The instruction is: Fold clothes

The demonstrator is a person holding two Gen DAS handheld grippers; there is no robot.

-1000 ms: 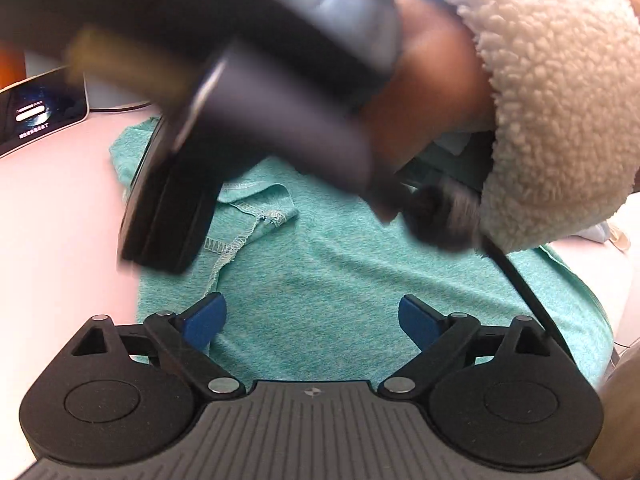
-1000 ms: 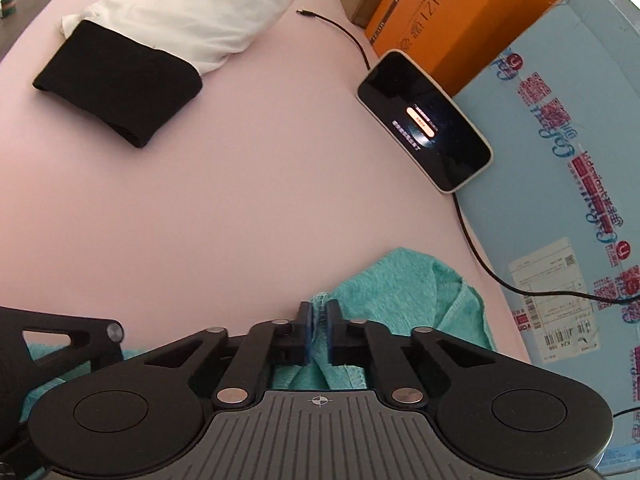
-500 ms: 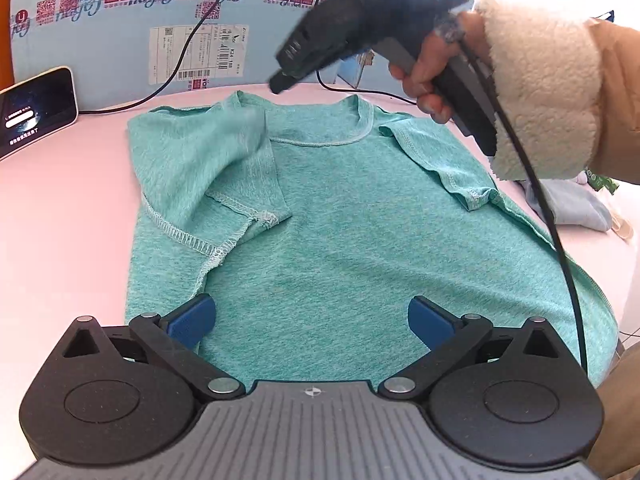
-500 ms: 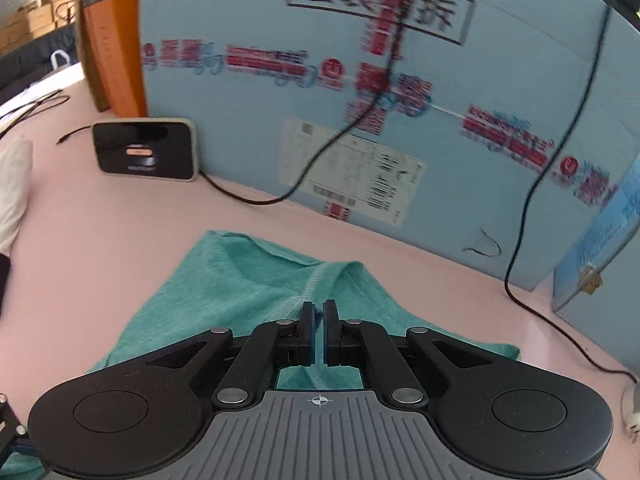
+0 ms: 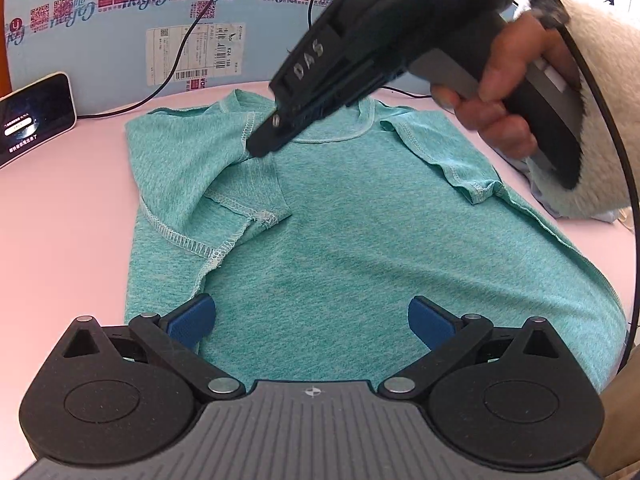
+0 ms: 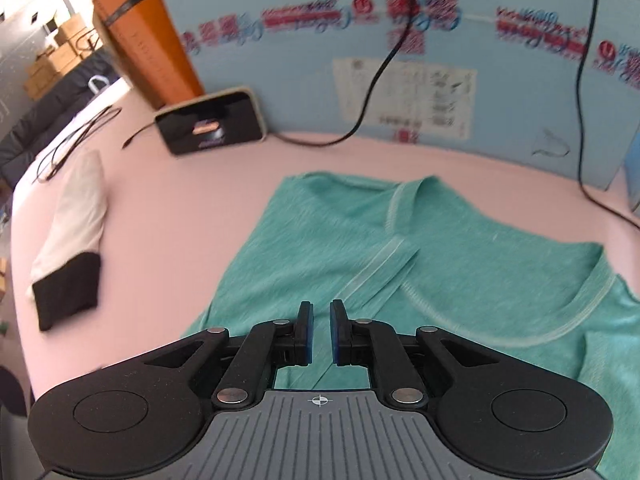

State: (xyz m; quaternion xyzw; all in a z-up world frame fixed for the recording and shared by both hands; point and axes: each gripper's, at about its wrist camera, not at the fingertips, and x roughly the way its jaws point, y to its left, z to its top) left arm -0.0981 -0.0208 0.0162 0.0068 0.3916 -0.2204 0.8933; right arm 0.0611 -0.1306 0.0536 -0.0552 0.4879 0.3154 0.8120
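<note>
A teal T-shirt (image 5: 360,232) lies flat on the pink table (image 5: 60,220), collar away from me. One sleeve (image 5: 224,184) is folded inward over the chest. My left gripper (image 5: 312,316) hovers wide open over the shirt's lower part, with only flat cloth beneath it. A hand in a fleece cuff holds my right gripper (image 6: 321,322). In the left wrist view the right gripper (image 5: 260,146) points down at the top of the folded sleeve beside the collar (image 6: 400,208). Its jaws are opening, a narrow gap shows, and no cloth is pinched between them.
A blue printed carton (image 5: 120,40) walls off the back, with black cables (image 6: 372,92) hanging over it. A device with a lit screen (image 6: 212,128) leans by an orange box (image 6: 148,40). A white and black folded garment (image 6: 72,240) lies at the left.
My right gripper swung from the shirt's left edge over to the collar, rolling as it went. The sleeve now lies folded on the chest and the right jaws have parted slightly. The left gripper stayed put.
</note>
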